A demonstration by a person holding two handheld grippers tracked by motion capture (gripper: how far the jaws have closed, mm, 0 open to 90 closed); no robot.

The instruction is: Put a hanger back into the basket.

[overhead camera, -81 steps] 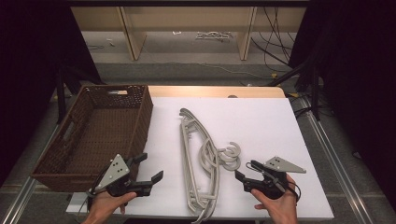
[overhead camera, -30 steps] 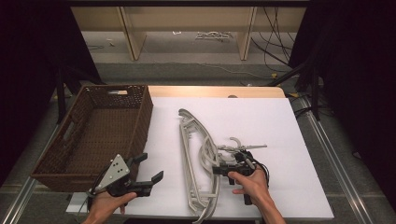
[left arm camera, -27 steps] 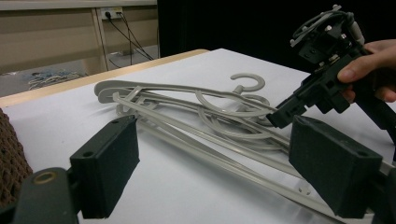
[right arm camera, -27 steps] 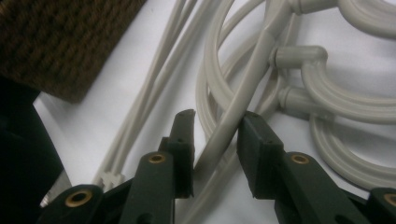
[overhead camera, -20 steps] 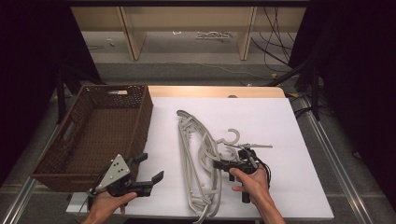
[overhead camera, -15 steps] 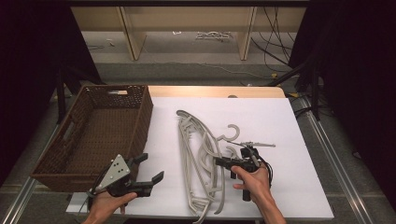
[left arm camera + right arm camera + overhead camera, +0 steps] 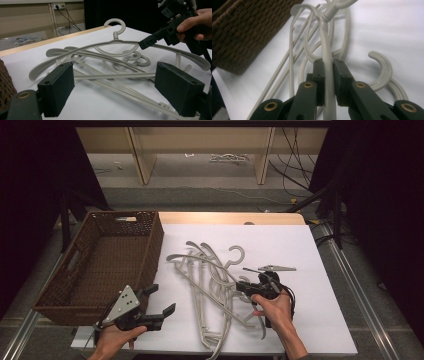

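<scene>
Several grey plastic hangers (image 7: pixel 212 305) lie in a tangled pile on the white sheet (image 7: pixel 315 320). My right gripper (image 7: pixel 240 286) reaches into the pile from the right, and its jaws have just been closing on the arm of one hanger (image 7: pixel 327 47). They now pinch that arm just below the hook. That hanger (image 7: pixel 87 47) is raised off the pile, with its hook (image 7: pixel 115 25) on the far side, and the right gripper (image 7: pixel 146 43) grips it there. My left gripper (image 7: pixel 161 299) hovers open near the table's front left edge, with nothing between its pads (image 7: pixel 58 90).
A brown wicker basket (image 7: pixel 152 245) stands at the left of the sheet, beside the pile. A bare wooden strip of table (image 7: pixel 225 217) runs along the far edge. Metal rails flank the table on both sides.
My right gripper came in from the right to the pile, closed on one hanger's arm and lifted it, swinging its hook away from the others. The left gripper has stayed put.
</scene>
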